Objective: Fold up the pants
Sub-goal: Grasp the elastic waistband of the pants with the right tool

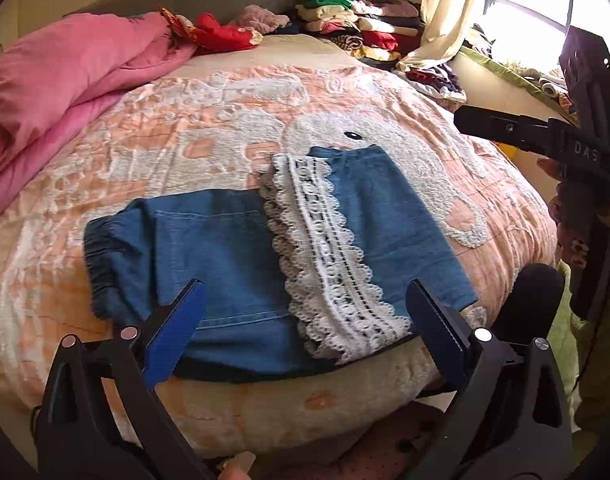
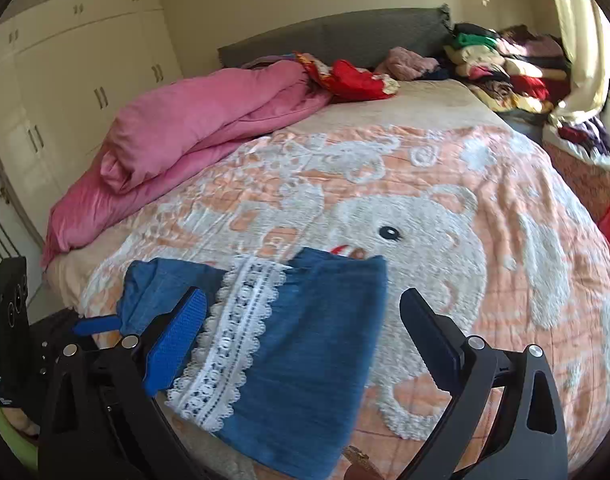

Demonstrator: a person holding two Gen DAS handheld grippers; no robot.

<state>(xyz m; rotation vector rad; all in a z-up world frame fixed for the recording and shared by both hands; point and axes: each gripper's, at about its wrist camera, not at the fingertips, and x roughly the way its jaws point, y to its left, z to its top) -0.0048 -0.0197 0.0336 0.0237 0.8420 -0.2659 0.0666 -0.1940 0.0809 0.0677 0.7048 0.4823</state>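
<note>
Tongs spread wide, both pairs empty, above pants folded on the bed.
Left tongs (image 1: pixel 305 332) and right tongs (image 2: pixel 303 344) grip nothing and hover clear, so I judge the fold released. Pants (image 1: pixel 225 264): blue denim, elastic gathered waistband, white scalloped lace trim (image 1: pixel 329 264) across the overlap; lying flat near the edge of the bed (image 1: pixel 385 80), on a nubby peach-and-white bedspread (image 2: pixel 445 240).

bedspread (image 2: pixel 505 184) open right of the pants (image 2: pixel 325 340), pink duvet (image 2: pixel 193 136) blocking left, clothes stacks (image 2: pixel 501 64) behind
</note>
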